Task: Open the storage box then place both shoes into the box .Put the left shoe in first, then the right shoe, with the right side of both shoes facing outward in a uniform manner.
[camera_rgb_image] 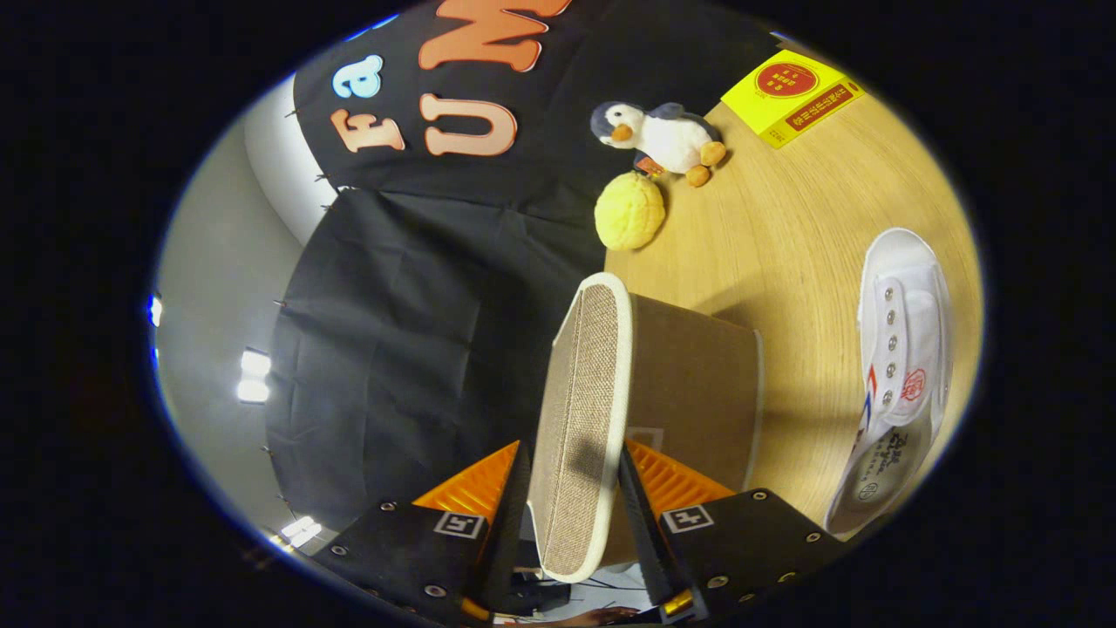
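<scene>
My gripper (571,493) is shut on the storage box's lid (582,392), a brown woven panel with white trim that stands on edge between the two fingers. Behind the lid is the brown body of the storage box (697,392), resting on the wooden table (785,235). The view is rolled sideways, so the table runs up one side. A white canvas shoe (902,349) with metal eyelets and a red mark lies on the table beyond the box, apart from it, its opening towards me.
Further along the table a penguin plush (663,135), a yellow bun-shaped toy (629,211) and a flat yellow box (792,94) lie near the booth's black cloth wall (392,349). Bare wood lies between the storage box and these things.
</scene>
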The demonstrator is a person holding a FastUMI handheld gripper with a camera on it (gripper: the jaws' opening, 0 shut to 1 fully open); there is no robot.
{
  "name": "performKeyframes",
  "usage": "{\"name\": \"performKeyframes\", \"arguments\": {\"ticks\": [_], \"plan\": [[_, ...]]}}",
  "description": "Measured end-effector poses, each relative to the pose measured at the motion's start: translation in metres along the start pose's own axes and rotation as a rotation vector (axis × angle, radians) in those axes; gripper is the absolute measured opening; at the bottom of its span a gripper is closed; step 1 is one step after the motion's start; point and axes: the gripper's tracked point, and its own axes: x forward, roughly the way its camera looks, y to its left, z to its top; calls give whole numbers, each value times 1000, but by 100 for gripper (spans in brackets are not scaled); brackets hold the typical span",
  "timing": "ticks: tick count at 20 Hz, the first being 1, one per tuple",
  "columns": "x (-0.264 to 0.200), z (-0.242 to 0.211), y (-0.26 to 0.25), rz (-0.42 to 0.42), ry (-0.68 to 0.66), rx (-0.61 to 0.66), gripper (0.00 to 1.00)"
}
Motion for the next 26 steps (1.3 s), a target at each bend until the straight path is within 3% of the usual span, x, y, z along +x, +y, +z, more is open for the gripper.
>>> {"name": "performKeyframes", "arguments": {"ticks": [4,12,17,26], "plan": [[12,-19,-1,-28,59,-23,40],[29,-8,86,92,23,-94,27],[61,-9,151,127,27,-242,26],[185,-39,199,-2,90,-395,27]]}}
